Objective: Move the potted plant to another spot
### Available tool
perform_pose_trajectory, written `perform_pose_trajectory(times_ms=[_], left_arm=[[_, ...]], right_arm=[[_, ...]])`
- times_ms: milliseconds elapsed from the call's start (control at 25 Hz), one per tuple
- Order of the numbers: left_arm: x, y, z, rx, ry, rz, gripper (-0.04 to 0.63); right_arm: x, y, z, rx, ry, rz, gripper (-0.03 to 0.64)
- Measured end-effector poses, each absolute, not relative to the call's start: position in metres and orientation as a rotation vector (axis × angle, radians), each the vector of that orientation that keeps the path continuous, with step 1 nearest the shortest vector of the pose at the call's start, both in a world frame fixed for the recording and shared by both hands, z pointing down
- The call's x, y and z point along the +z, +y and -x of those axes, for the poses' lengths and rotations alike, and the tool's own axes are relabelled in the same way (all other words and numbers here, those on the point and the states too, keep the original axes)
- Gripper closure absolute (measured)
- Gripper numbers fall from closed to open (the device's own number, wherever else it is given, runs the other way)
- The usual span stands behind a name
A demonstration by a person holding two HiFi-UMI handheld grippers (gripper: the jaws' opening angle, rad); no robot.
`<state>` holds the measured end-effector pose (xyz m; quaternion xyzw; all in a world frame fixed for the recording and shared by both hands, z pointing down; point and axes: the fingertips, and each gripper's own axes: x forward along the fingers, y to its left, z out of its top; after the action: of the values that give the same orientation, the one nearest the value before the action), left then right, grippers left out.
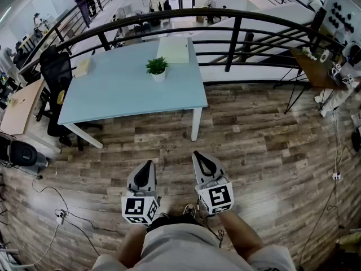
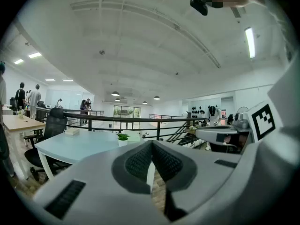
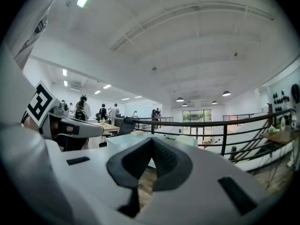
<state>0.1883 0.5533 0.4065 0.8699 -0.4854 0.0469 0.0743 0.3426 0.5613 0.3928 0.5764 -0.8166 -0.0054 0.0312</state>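
On the blue table (image 1: 124, 92) we see the potted plant (image 1: 157, 69) upright, far from our left gripper (image 1: 149, 163) and right gripper (image 1: 197, 153), both closed and empty.

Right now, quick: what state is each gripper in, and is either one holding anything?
Left gripper: jaws closed, holding nothing.
Right gripper: jaws closed, holding nothing.

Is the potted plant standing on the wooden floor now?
No, the potted plant stands upright on the light blue table, toward its far edge.
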Motion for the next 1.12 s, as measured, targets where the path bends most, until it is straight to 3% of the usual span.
perform_pose_trajectory(times_ms=[480, 560, 880, 1000, 1120], left_arm=[[0.42, 0.558, -0.181, 0.185, -1.404, -2.608, 0.584], [0.426, 0.561, -0.178, 0.196, -1.388, -2.602, 0.584], [0.454, 0.566, -0.161, 0.313, -1.387, -2.539, 0.584], [0.467, 0.557, -0.171, 0.332, -1.359, -2.537, 0.584], [0.475, 0.544, -0.185, 0.334, -1.298, -2.546, 0.584]], right_arm=[[0.404, 0.574, -0.328, -0.01, -2.551, -1.722, 0.605], [0.413, 0.577, -0.328, 0.005, -2.545, -1.706, 0.5], [0.447, 0.58, -0.32, 0.117, -2.545, -1.624, 0.412], [0.463, 0.574, -0.319, 0.154, -2.529, -1.578, 0.32], [0.461, 0.565, -0.323, 0.112, -2.482, -1.572, 0.32]])
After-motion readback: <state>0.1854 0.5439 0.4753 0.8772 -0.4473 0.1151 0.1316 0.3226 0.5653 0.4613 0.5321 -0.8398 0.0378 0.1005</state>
